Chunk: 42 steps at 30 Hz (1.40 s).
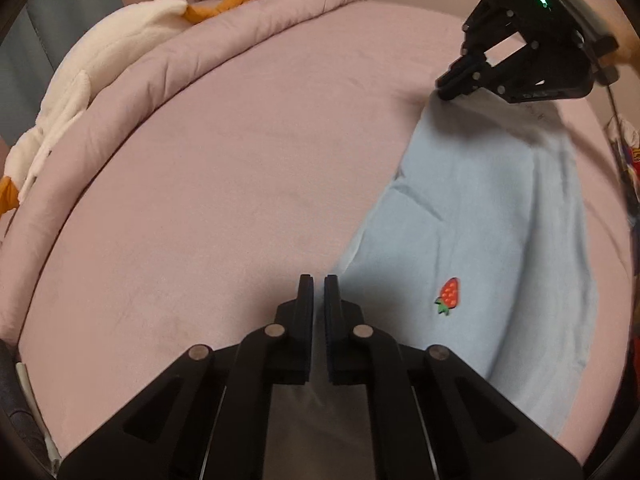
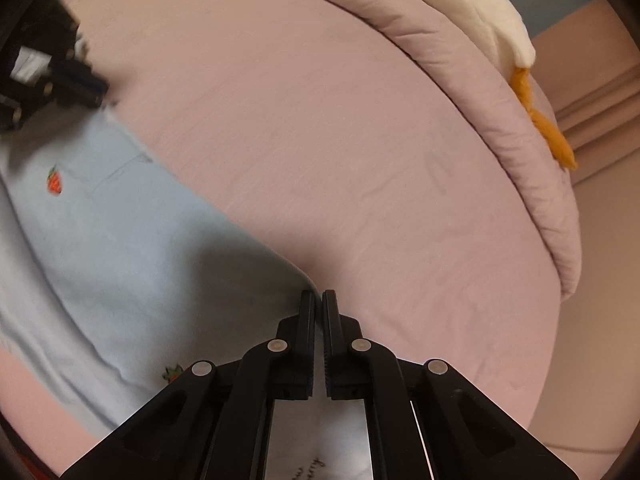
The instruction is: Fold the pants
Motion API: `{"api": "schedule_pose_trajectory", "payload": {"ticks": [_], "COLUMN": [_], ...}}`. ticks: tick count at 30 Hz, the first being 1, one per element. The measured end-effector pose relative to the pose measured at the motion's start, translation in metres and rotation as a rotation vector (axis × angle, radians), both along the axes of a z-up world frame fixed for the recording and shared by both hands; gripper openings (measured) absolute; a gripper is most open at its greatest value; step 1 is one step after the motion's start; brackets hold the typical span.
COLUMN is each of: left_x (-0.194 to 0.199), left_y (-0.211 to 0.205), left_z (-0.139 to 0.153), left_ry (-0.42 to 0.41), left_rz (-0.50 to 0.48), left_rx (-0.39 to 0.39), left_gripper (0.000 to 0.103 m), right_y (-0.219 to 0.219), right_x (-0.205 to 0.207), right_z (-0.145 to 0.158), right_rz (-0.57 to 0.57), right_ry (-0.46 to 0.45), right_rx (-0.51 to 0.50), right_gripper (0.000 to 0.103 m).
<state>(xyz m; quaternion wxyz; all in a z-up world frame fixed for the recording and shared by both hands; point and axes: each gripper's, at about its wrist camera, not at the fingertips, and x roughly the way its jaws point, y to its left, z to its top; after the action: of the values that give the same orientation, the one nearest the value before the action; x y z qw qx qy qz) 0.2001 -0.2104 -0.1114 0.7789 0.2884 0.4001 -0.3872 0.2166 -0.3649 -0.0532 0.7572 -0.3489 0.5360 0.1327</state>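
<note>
Light blue pants (image 1: 480, 216) with strawberry print (image 1: 449, 295) lie spread on the pink bed (image 1: 224, 184), toward its near edge. Left gripper (image 1: 318, 280) jaws nearly closed, pinching one pants corner; right gripper (image 2: 319, 295) likewise narrow, clamped on the other corner. Rolled pink duvet (image 1: 224, 28) along the far edge, white plush goose (image 1: 100, 64) beyond it.

Pants (image 1: 500, 216), quilt (image 1: 200, 52) on bed (image 1: 220, 200)
</note>
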Motion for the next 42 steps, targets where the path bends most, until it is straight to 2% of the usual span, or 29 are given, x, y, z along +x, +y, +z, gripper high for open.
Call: {"api": "schedule_pose_trajectory", "payload": {"ticks": [2,4,6,8,10,12,15,16,17,18,19,21,22,24,26,28,30,32,34,36,38,39,42], "left_x": [-0.003,-0.005,-0.010,-0.025,-0.040,-0.054,-0.083,-0.094,-0.105,-0.111,-0.119,-0.129,-0.132,-0.134,-0.138,-0.136,-0.133,-0.134,-0.144,-0.157,-0.168,-0.170,-0.175], "left_y": [0.000,0.005,0.021,0.041,0.058,0.069,0.092,0.099,0.116,0.127,0.136,0.162,0.175,0.202,0.217,0.225,0.230,0.238,0.248,0.262,0.270,0.270,0.275], "left_z": [-0.003,-0.001,0.009,0.021,0.024,0.018,-0.001,-0.008,-0.014,-0.012,-0.011,-0.008,-0.005,0.009,0.023,0.027,0.019,0.001,-0.014,-0.013,-0.014,-0.013,-0.002], "left_ry": [-0.057,-0.086,-0.101,-0.081,-0.036,0.017,0.058,0.083,0.105,0.094,0.080,0.095,0.104,0.098,0.032,0.020,0.029,0.047,0.065,0.035,0.027,0.028,0.034], "left_rz": [0.045,0.099,0.156,0.169,0.183,0.204,0.246,0.266,0.288,0.292,0.301,0.372,0.411,0.482,0.553,0.607,0.657,0.705,0.722,0.720,0.723,0.723,0.733], "left_rx": [0.031,0.038,-0.007,-0.098,-0.166,-0.189,-0.147,-0.130,-0.159,-0.183,-0.172,-0.149,-0.158,-0.210,-0.237,-0.258,-0.250,-0.206,-0.203,-0.239,-0.250,-0.254,-0.255], "left_gripper": [0.009,0.009,0.015,0.039,0.048,0.047,0.047,0.048,0.047,0.048,0.049,0.048,0.047,0.045,0.049,0.050,0.050,0.050,0.052,0.052,0.051,0.049,0.050], "right_y": [-0.001,-0.003,-0.015,-0.029,-0.038,-0.041,-0.056,-0.064,-0.075,-0.088,-0.104,-0.129,-0.133,-0.109,-0.065,-0.009,0.036,0.083,0.113,0.120,0.121,0.119,0.083], "right_x": [0.005,0.000,-0.006,-0.019,-0.043,-0.073,-0.104,-0.112,-0.124,-0.131,-0.135,-0.140,-0.142,-0.149,-0.161,-0.163,-0.160,-0.154,-0.153,-0.156,-0.181,-0.190,-0.214], "right_z": [-0.017,-0.015,0.002,0.022,0.035,0.028,-0.009,-0.015,-0.014,-0.013,-0.012,-0.006,0.000,0.018,0.036,0.042,0.034,0.017,-0.006,-0.022,-0.030,-0.030,-0.021], "right_rz": [-0.041,-0.037,-0.102,-0.173,-0.212,-0.215,-0.301,-0.316,-0.327,-0.374,-0.440,-0.574,-0.619,-0.599,-0.494,-0.389,-0.321,-0.285,-0.299,-0.296,-0.266,-0.276,-0.400], "right_ry": [0.078,0.049,0.003,-0.074,-0.090,-0.082,-0.032,-0.047,-0.091,-0.110,-0.122,-0.136,-0.146,-0.210,-0.239,-0.216,-0.166,-0.128,-0.067,-0.041,-0.106,-0.114,-0.079], "right_rx": [-0.031,-0.029,0.042,0.110,0.242,0.294,0.206,0.181,0.203,0.201,0.198,0.208,0.225,0.224,0.339,0.478,0.549,0.570,0.574,0.533,0.500,0.517,0.655], "right_gripper": [0.004,0.008,0.013,0.014,0.016,0.017,0.016,0.016,0.016,0.016,0.016,0.046,0.046,0.045,0.045,0.045,0.045,0.043,0.032,0.031,0.031,0.030,0.029]}}
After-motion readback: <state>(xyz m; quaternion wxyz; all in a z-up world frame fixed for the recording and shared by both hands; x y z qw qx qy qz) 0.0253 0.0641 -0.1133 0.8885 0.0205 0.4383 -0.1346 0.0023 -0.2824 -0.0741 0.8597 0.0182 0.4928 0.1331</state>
